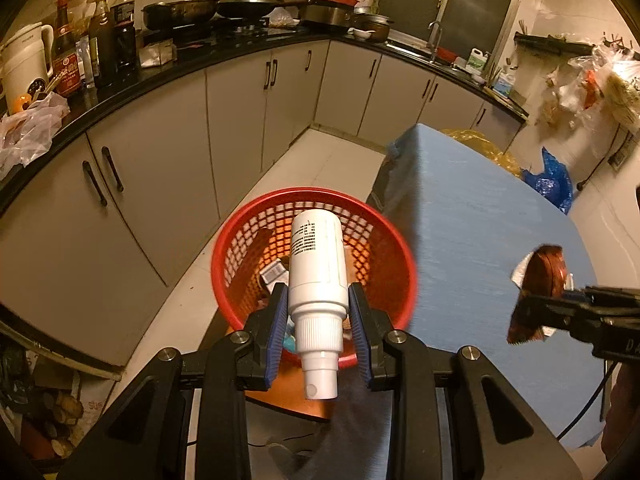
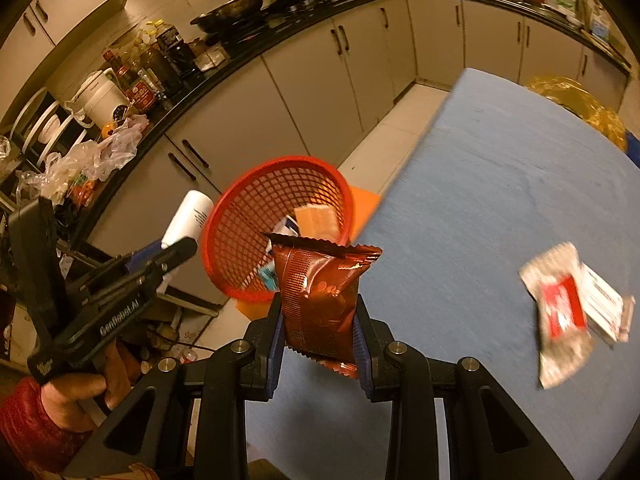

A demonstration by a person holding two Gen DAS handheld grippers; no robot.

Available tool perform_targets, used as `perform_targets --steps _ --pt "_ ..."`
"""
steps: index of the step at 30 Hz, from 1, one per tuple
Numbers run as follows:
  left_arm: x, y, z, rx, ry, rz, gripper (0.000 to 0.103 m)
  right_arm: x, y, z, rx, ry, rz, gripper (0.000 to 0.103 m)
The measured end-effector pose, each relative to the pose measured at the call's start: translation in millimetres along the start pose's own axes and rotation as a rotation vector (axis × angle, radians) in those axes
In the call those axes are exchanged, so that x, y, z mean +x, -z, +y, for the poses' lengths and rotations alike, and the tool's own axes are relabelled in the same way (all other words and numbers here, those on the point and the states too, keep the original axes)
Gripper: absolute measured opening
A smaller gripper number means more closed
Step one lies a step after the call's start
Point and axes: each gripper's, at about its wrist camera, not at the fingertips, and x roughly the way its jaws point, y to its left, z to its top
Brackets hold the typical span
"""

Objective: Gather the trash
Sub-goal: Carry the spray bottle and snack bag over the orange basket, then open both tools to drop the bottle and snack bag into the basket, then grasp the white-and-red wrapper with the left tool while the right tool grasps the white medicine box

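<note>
My left gripper (image 1: 318, 304) is shut on a white spray bottle (image 1: 318, 264) and holds it over the red mesh basket (image 1: 236, 240), nozzle end toward the camera. The basket holds several pieces of trash. My right gripper (image 2: 319, 320) is shut on a red-brown snack packet (image 2: 320, 296) above the blue table's left edge (image 2: 460, 200), just right of the basket (image 2: 256, 200). In the right wrist view the left gripper (image 2: 160, 256) with the bottle (image 2: 188, 216) is at the basket's left. In the left wrist view the right gripper (image 1: 532, 308) with the packet (image 1: 540, 276) is at the right.
A white and red wrapper (image 2: 560, 312) and a small white box (image 2: 604, 308) lie on the table at the right. A yellow bag (image 2: 576, 104) sits at the table's far end. Grey cabinets (image 1: 160, 184) under a cluttered black counter (image 1: 224, 56) run along the left. The basket rests on an orange stool (image 2: 364, 204).
</note>
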Motion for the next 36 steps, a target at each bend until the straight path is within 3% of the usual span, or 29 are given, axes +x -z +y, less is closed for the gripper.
perform_targets --steps 9,10,11,12,14,17,23,31,36 --pt "31 -16 13 0.015 0.006 0.035 0.029 53 -54 19 -0.001 -0.001 0.017 0.034" --pt "34 -17 15 0.012 0.005 0.037 0.030 56 -58 18 0.003 -0.011 0.015 0.041" --pt "37 -19 16 0.006 0.009 0.041 0.033 59 -62 18 0.003 -0.010 0.012 0.054" --pt "39 -21 18 -0.005 0.019 0.047 0.041 60 -64 18 0.004 0.003 0.006 0.059" --pt "41 -22 20 -0.016 0.019 0.044 0.050 55 -67 15 0.013 0.010 -0.018 0.061" --pt "44 -24 21 -0.020 0.023 0.049 0.051 41 -63 5 0.037 0.025 -0.046 0.061" --pt "46 -23 2 -0.020 0.084 0.068 0.051 6 -19 -40 0.169 0.064 -0.064 0.061" --pt "57 -5 -88 0.112 0.218 0.129 0.058 -54 69 -139 0.452 0.166 -0.101 0.061" --pt "62 8 -138 0.164 0.230 0.170 0.058 -86 95 -201 0.536 0.253 -0.142 0.061"
